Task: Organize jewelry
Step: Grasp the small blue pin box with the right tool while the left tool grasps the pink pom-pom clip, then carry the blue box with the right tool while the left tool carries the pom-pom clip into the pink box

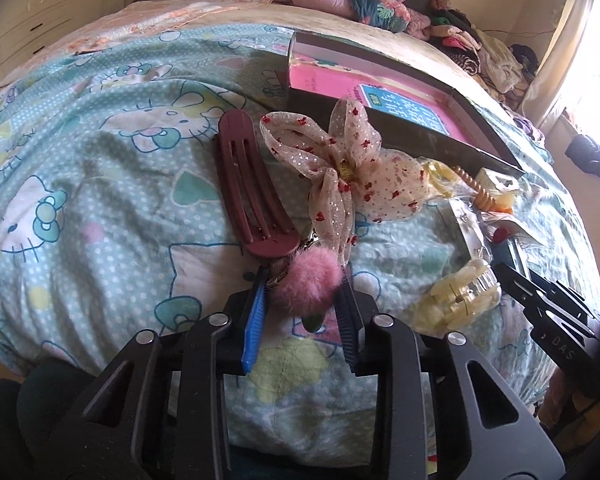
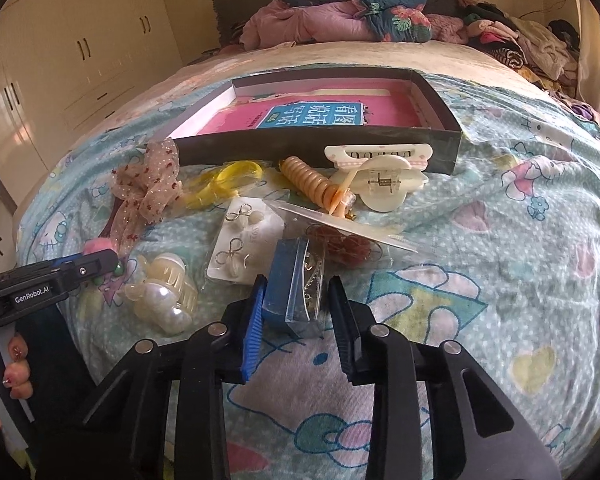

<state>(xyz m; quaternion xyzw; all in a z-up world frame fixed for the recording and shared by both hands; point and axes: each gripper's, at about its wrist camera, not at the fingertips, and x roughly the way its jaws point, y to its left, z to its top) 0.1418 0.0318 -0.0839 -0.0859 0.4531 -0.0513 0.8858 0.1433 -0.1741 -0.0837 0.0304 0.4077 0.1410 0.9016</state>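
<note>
In the left wrist view my left gripper (image 1: 304,276) is shut on a fluffy pink pom-pom (image 1: 306,286) that hangs from a sheer bow with red dots (image 1: 340,160). A maroon hair clip (image 1: 252,188) lies just left of the bow. In the right wrist view my right gripper (image 2: 298,280) is shut on a small blue box with a clear lid (image 2: 288,292) resting on the bedspread. A dark shallow box (image 2: 320,146) holding a pink book sits beyond the jewelry pile.
Around the blue box lie an earring card (image 2: 244,240), a pearly claw clip (image 2: 164,292), a white claw clip (image 2: 380,176), an orange spiral tie (image 2: 312,184) and a yellow piece (image 2: 228,184). Bedding and clothes are piled at the bed's far end.
</note>
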